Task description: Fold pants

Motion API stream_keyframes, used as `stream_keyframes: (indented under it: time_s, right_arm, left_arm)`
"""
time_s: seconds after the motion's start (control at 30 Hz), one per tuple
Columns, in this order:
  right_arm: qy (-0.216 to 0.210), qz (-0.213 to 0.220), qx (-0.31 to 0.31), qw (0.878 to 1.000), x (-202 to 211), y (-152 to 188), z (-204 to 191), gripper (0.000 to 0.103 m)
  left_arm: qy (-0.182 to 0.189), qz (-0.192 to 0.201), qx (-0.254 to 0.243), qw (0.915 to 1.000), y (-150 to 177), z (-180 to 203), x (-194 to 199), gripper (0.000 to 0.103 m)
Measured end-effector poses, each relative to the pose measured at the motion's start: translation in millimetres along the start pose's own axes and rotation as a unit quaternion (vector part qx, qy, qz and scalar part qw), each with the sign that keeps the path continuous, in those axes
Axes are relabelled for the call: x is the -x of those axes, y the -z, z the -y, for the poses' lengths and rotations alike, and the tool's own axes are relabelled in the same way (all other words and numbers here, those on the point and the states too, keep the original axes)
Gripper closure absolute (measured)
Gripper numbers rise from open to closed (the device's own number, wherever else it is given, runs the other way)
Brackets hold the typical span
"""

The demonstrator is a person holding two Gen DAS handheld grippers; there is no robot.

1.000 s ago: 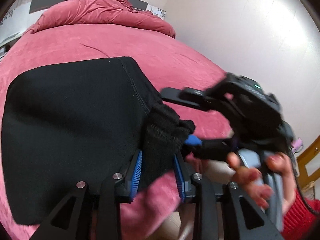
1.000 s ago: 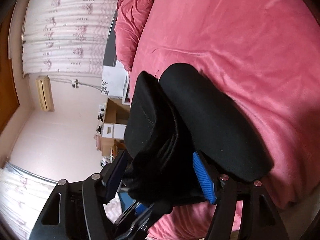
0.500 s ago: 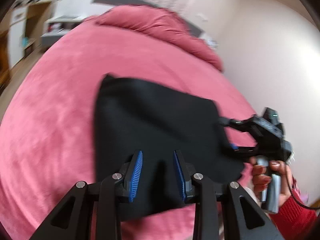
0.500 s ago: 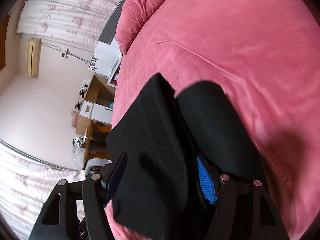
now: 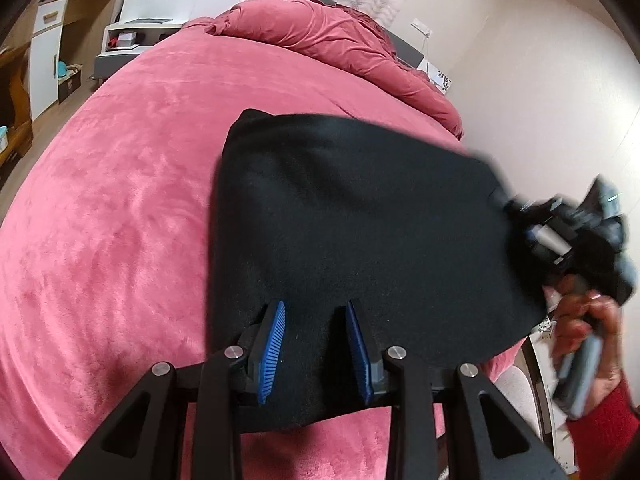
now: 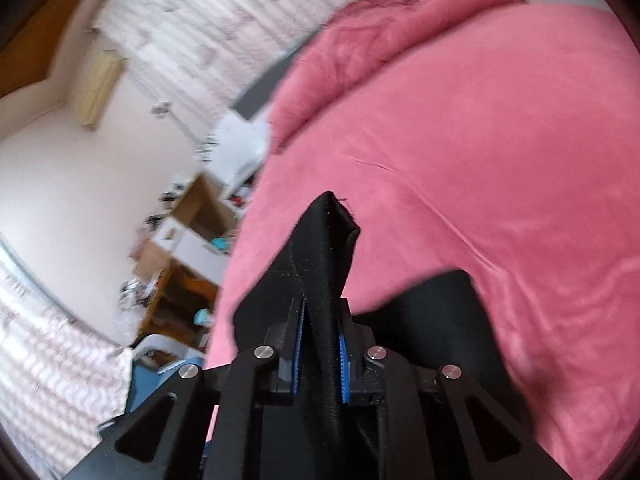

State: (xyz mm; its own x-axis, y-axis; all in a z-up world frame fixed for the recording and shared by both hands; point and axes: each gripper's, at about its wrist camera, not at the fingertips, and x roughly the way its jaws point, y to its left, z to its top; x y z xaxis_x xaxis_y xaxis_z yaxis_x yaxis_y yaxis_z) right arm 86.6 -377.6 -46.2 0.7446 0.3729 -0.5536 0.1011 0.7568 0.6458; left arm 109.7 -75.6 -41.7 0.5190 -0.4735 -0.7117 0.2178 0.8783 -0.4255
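The black pants [image 5: 360, 232] lie folded on the pink bed [image 5: 120, 200], spread across its near right part. My left gripper [image 5: 316, 344] is shut on the near edge of the pants, fabric bunched between its blue pads. My right gripper [image 6: 320, 344] is shut on a fold of the pants [image 6: 324, 248], which sticks up between its pads. In the left wrist view the right gripper [image 5: 560, 232] holds the right edge of the pants, blurred by motion.
A pink duvet [image 5: 320, 36] is heaped at the head of the bed. Shelves and a wooden desk [image 5: 48, 60] stand left of the bed. A cream wall [image 5: 540, 80] runs along the right side. A chair [image 6: 160, 356] stands by the bed's left edge.
Both grippers have carried the pants edge up and over the bed, spreading the fabric flatter. The right gripper has closed tighter on its fold and swung its view toward the headboard.
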Motion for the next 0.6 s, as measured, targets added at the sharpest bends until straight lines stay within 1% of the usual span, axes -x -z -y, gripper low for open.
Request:
stream_keyframes:
  time_s: [0.07, 0.1, 0.13, 0.2, 0.23, 0.3, 0.33, 0.37, 0.43, 0.53, 0.57, 0.6]
  right_arm:
    - [0.032, -0.003, -0.047, 0.998, -13, 4, 33, 0.097]
    - [0.035, -0.004, -0.067, 0.997, -16, 5, 45, 0.097]
    - [0.015, -0.005, -0.103, 0.995, -18, 8, 61, 0.097]
    - [-0.016, -0.005, -0.137, 0.99, -16, 10, 72, 0.097]
    - [-0.034, -0.008, -0.145, 0.989, -13, 11, 73, 0.091]
    - [-0.05, -0.021, -0.138, 0.989, -9, 13, 67, 0.08]
    - [-0.064, -0.037, -0.128, 0.989, -6, 15, 62, 0.063]
    - [-0.075, -0.049, -0.121, 0.989, -4, 18, 60, 0.049]
    - [-0.082, -0.074, -0.098, 0.989, -2, 26, 51, 0.046]
    - [-0.072, -0.099, -0.066, 0.99, -4, 37, 44, 0.046]
    - [-0.065, -0.103, -0.057, 0.991, -6, 40, 41, 0.047]
    - [-0.056, -0.102, -0.05, 0.992, -8, 43, 39, 0.051]
  left_arm:
    - [-0.001, -0.001, -0.003, 1.0, 0, 2, 0, 0.071]
    - [-0.002, -0.002, -0.005, 1.0, 1, 4, 1, 0.071]
    - [-0.001, -0.002, -0.009, 1.0, 3, 5, 3, 0.071]
    - [-0.005, -0.001, -0.013, 0.9999, 2, 5, 0, 0.071]
    - [-0.005, 0.0, -0.012, 0.9999, 1, 3, -2, 0.071]
    - [0.001, 0.004, -0.004, 1.0, 3, 1, 1, 0.071]
    - [0.005, 0.005, 0.0, 1.0, 5, -1, 3, 0.071]
    - [0.007, 0.005, 0.002, 1.0, 6, -1, 5, 0.071]
    - [0.011, 0.008, 0.005, 0.9999, 8, -3, 8, 0.071]
    - [0.006, 0.005, -0.001, 1.0, 12, -2, 10, 0.071]
    - [0.004, 0.006, -0.004, 1.0, 13, -2, 10, 0.071]
    - [0.001, 0.007, -0.004, 1.0, 13, -2, 10, 0.071]
